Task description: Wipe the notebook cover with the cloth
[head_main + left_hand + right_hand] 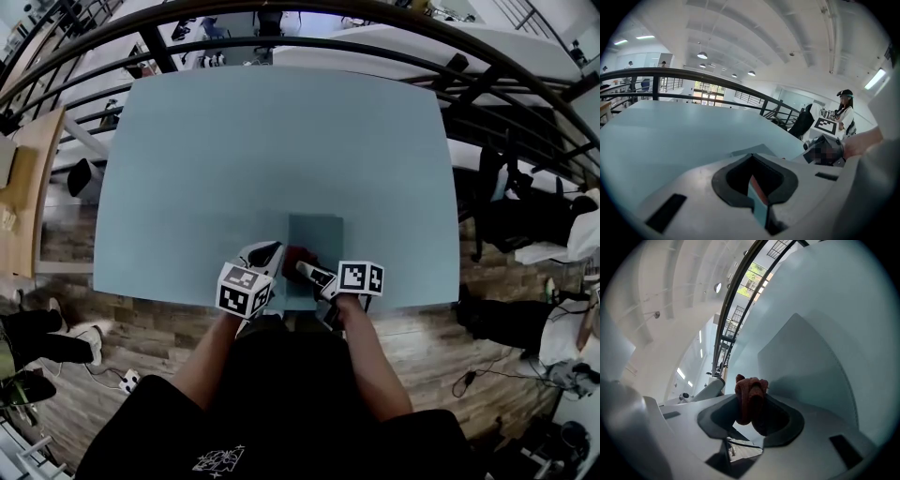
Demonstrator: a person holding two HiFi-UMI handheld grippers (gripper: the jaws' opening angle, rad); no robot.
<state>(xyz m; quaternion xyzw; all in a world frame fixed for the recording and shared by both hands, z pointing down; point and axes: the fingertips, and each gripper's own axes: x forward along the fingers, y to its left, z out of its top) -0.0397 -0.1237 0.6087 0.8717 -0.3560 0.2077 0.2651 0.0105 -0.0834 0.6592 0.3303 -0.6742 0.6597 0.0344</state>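
A teal notebook [317, 240] lies flat near the front edge of the pale blue table [262, 159]. My left gripper [269, 254] is at the notebook's left edge, and a thin teal edge [758, 199] is pinched in its shut jaws [757, 187]. In the left gripper view the cover [754, 151] stretches away beyond the jaws. My right gripper [304, 268] is shut on a bunched dark red cloth [298, 255] over the notebook's near end. The cloth [750, 398] sticks out of that gripper's jaws [750, 416], with the cover [811, 366] past it.
A black curved railing [309, 28] rings the table's far and side edges. A wooden desk [23, 187] stands at the left. A seated person [562, 220] and cables are at the right, and legs [42, 337] at the lower left. The far part of the table is bare.
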